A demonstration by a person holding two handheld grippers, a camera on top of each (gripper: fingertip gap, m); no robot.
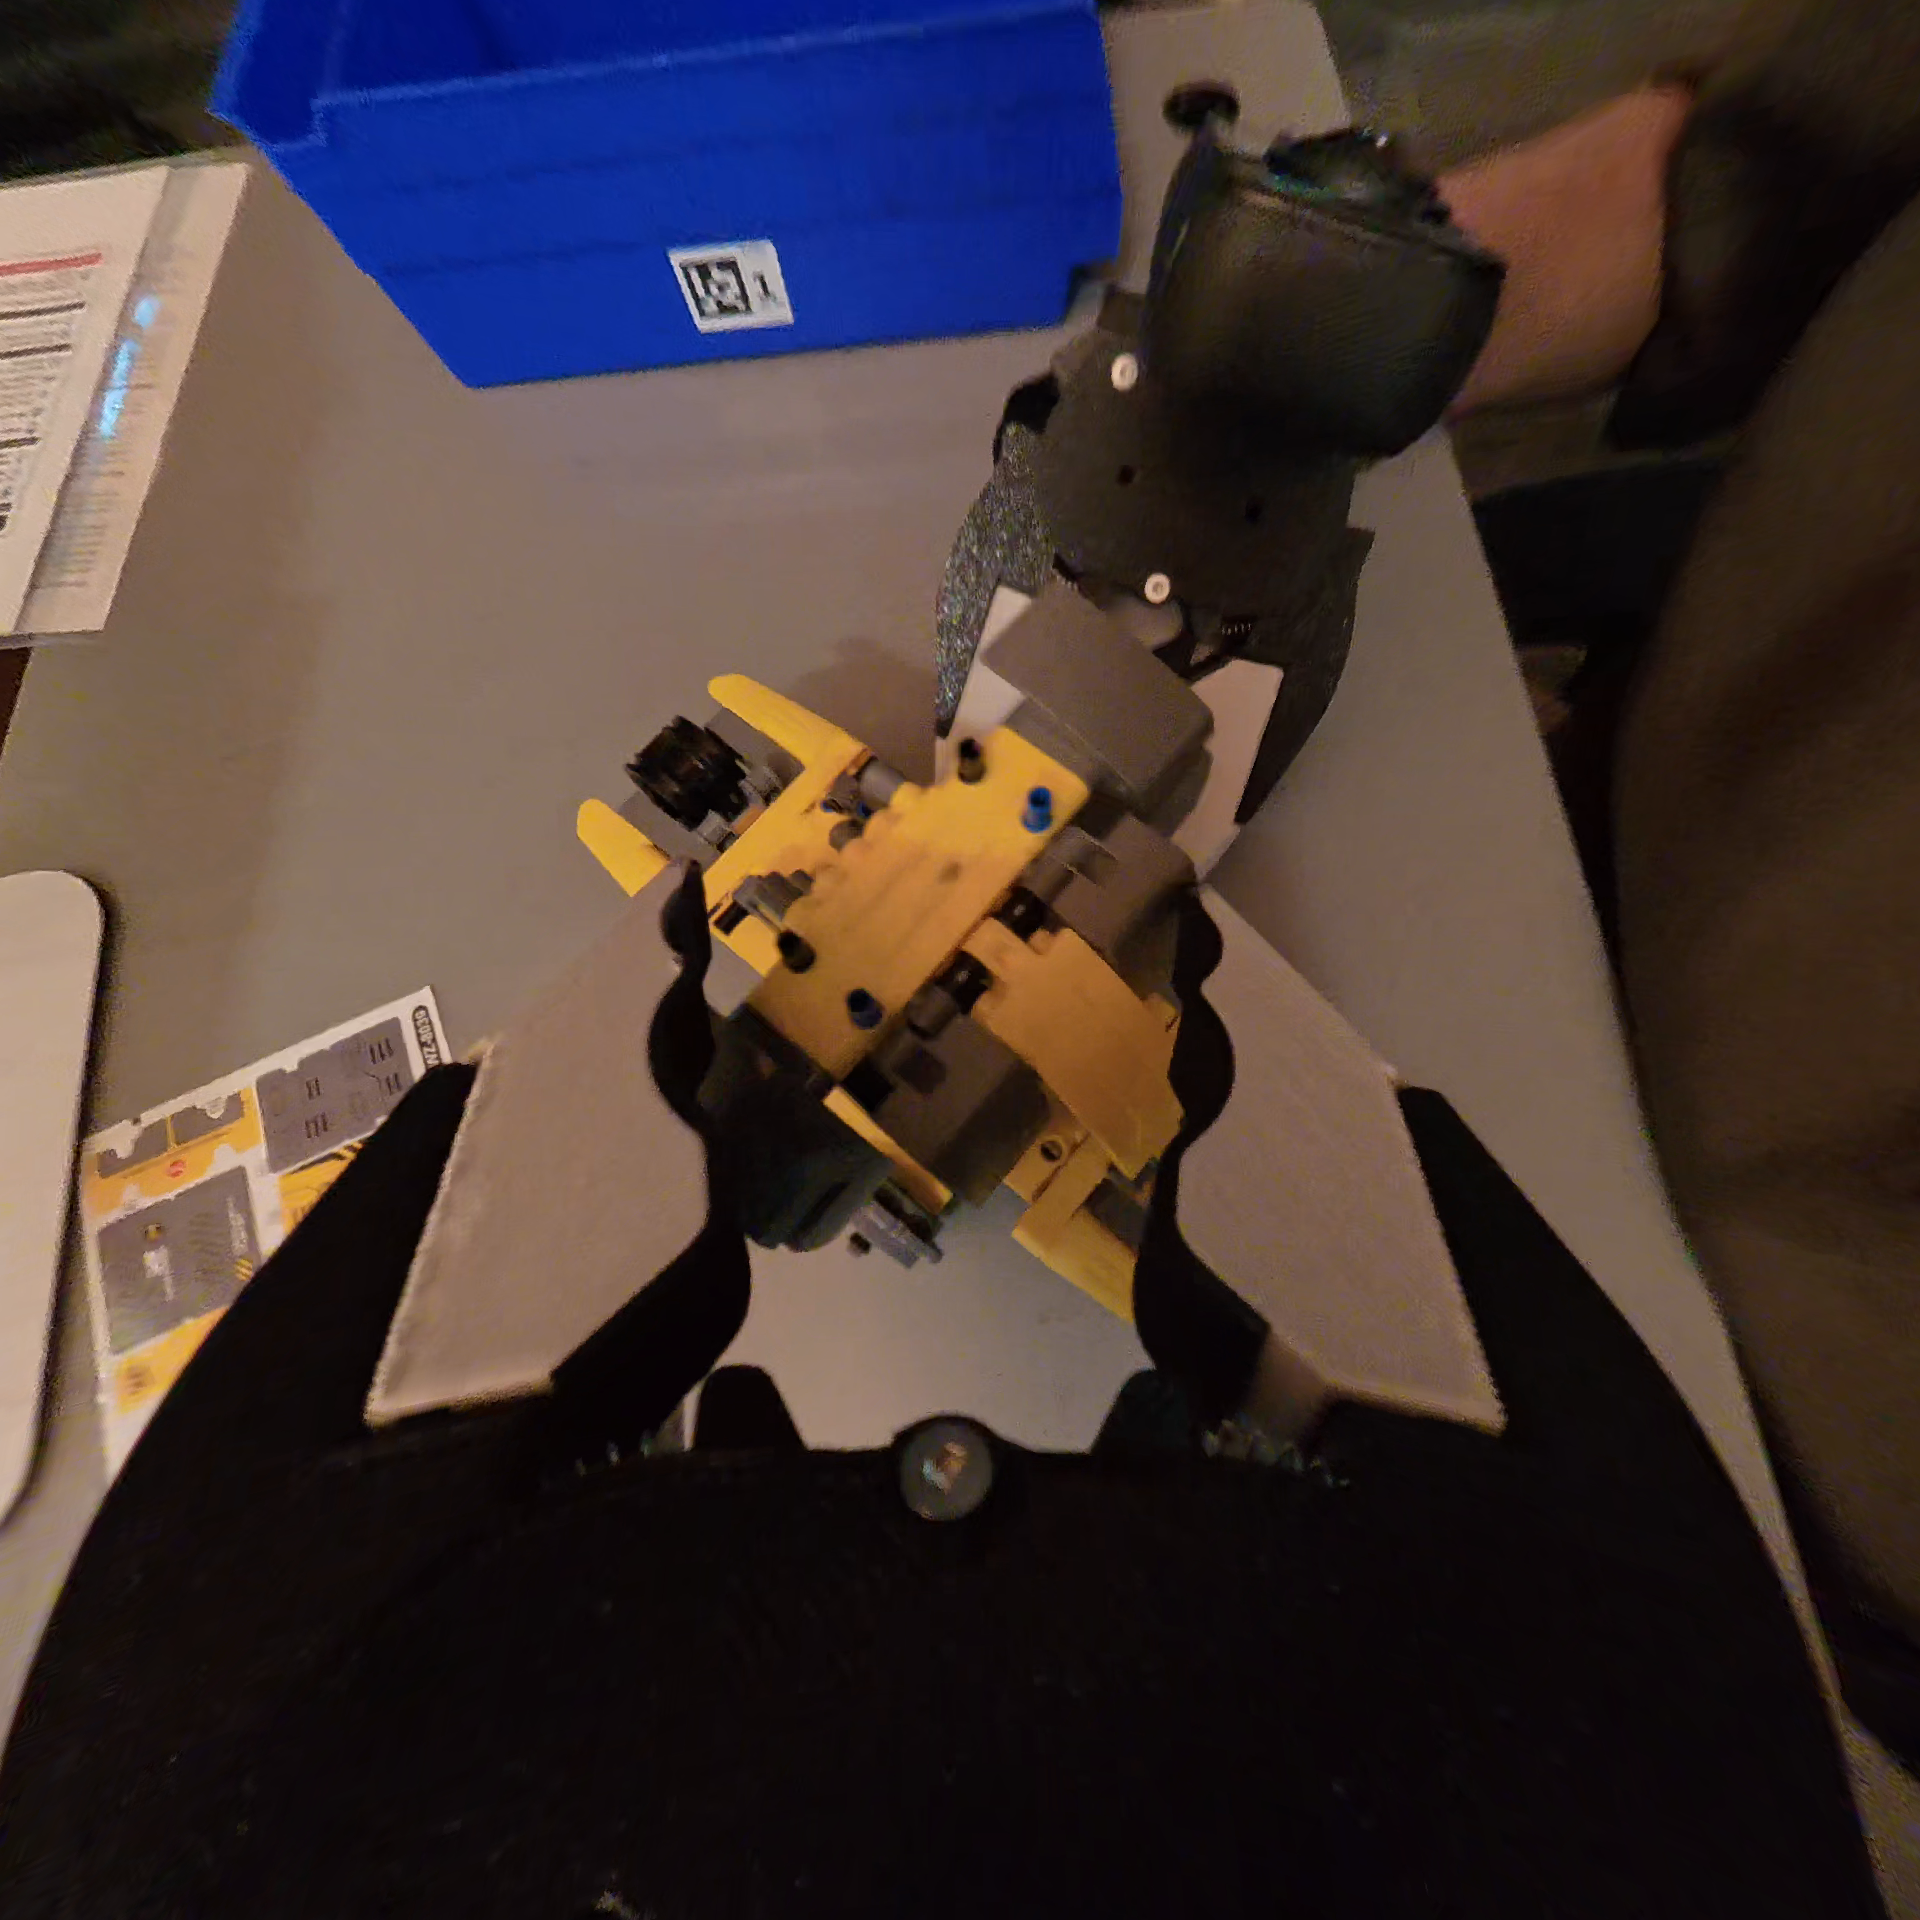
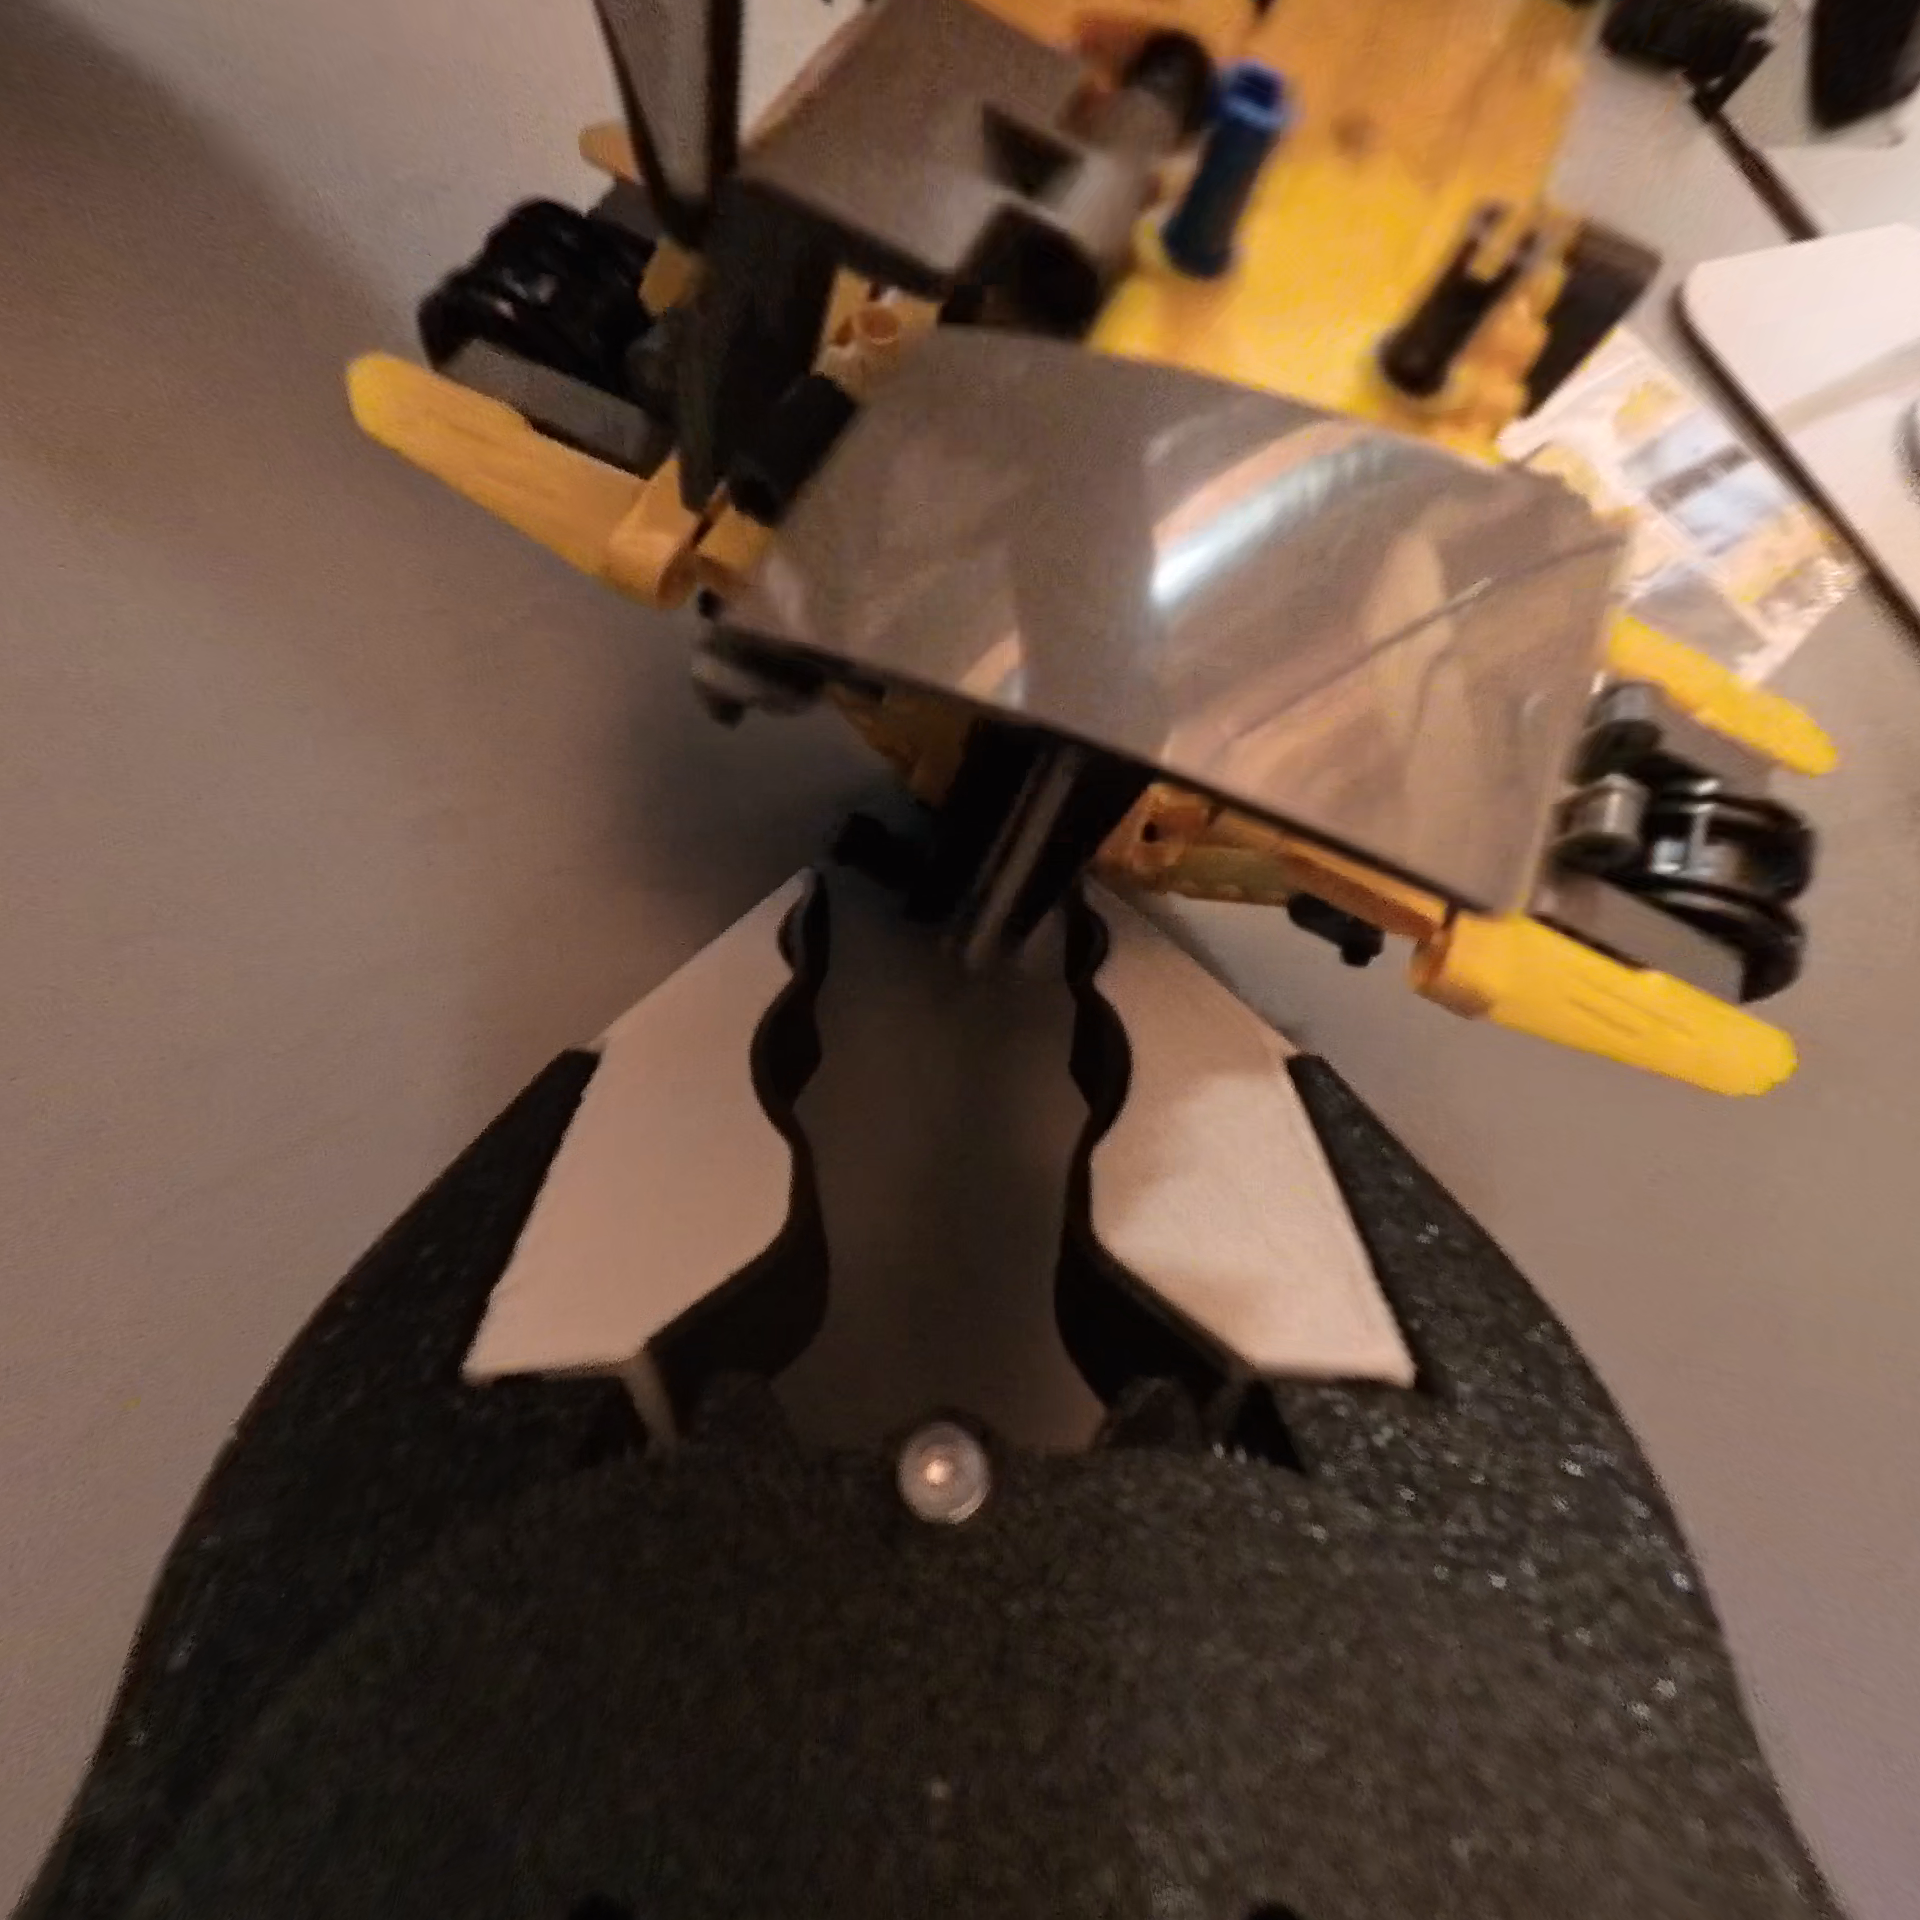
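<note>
A yellow and grey brick-built vehicle model (image 1: 914, 894) with black wheels sits slantwise between my left gripper's (image 1: 940, 899) fingers. Both pads lie against its sides over the grey table (image 1: 416, 623). My right gripper (image 1: 1107, 758) comes in from the far right and straddles the model's grey end block. In the right wrist view its tips (image 2: 951, 904) close on a dark part under the model's shiny grey panel (image 2: 1195, 582). One left finger (image 2: 675, 125) shows at the top of that view, against the model. Both views are blurred.
A blue bin (image 1: 675, 187) with a marker tag stands at the back. A sticker sheet (image 1: 260, 1143), a printed paper (image 1: 62, 364) and a white flat object (image 1: 42, 1091) lie to the left. A person's sleeve (image 1: 1766, 727) fills the right side, past the table edge. Across from one pair of fingers to the other is roughly 11 cm.
</note>
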